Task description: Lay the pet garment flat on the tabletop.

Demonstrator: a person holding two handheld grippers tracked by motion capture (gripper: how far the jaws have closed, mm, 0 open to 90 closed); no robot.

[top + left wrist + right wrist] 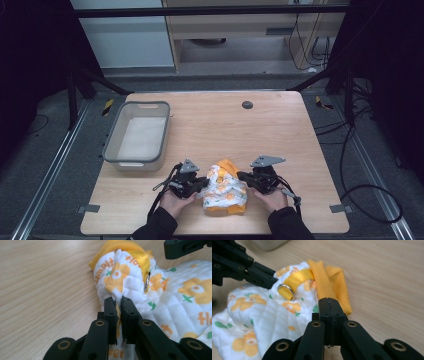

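garment point(226, 190) | white quilted, orange flowers, yellow trim | crumpled | table's near edge

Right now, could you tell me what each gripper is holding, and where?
The left gripper pinches the quilted flowered garment at a white fold; the right gripper looks shut at its orange edge.

Black two-fingered left gripper point(200, 186) and right gripper point(243, 176) — brass-ringed pivots, grey three-cornered top plates, trailing dark cables — above dark long sleeves point(155, 227).
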